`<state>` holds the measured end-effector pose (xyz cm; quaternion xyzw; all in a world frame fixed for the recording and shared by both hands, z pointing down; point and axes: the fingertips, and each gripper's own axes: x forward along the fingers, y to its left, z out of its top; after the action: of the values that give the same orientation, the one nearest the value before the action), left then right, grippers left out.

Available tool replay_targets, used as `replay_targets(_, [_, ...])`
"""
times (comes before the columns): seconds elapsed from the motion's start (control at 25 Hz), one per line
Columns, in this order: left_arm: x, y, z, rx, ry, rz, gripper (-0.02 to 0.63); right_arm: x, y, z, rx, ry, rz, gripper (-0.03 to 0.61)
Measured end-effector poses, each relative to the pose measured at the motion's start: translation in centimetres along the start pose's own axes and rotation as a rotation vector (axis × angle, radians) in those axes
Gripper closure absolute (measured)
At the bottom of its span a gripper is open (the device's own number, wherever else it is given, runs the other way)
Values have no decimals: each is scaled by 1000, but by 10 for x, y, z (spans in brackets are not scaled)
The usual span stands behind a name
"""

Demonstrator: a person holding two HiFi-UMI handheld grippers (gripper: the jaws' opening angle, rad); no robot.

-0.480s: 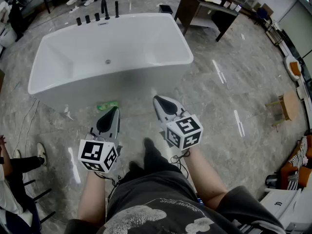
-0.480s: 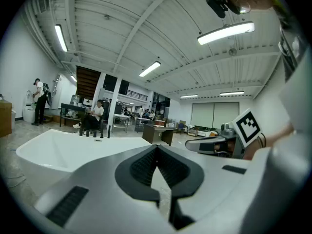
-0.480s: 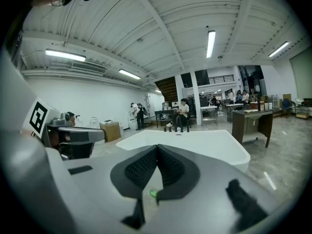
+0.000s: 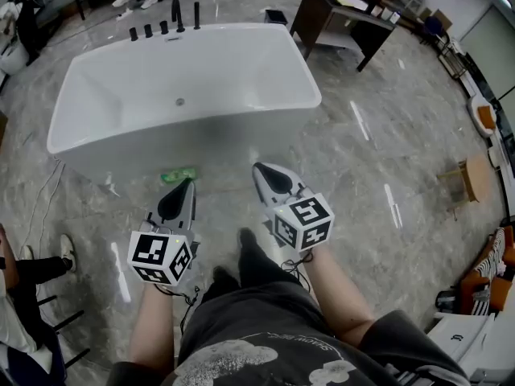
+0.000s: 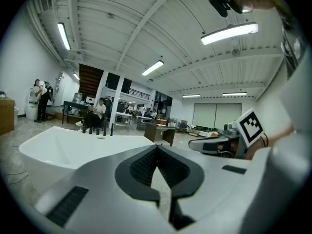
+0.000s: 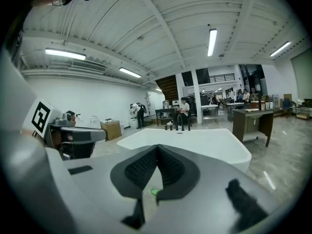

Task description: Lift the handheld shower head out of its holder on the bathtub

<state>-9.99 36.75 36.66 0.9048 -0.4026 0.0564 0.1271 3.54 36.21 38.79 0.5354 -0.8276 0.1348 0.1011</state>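
A white bathtub (image 4: 96,139) stands on the grey stone floor (image 4: 386,135), and the person faces its near long side with a gripper in each hand. Both tools are held short of the tub's near wall, well apart from it and side by side. The left gripper (image 4: 190,182) has its jaws pressed together with nothing between them; its own view (image 5: 156,148) shows the dark pads meeting at the tip. The right gripper (image 4: 258,167) is likewise closed and empty (image 6: 156,148).

The handheld shower head (image 4: 196,14) stands upright in its holder on the tub's far rim, at the right end of a row of black fittings (image 4: 148,30), clear across the basin from both tools. A small green object (image 4: 178,174) lies on the floor just beside the near wall, ahead of the left gripper. A dark desk (image 4: 320,6) stands beyond the tub's far right corner.
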Motion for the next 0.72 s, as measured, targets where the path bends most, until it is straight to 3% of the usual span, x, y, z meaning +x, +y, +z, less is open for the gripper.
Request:
replay_targets(0.28, [36,21,-6,-46,2,56,598,24,-42,0,45,-22,12,552])
replay_targets(0.72, [161,68,28,-7,20,204,598,116,-175,27,93,0,55,551])
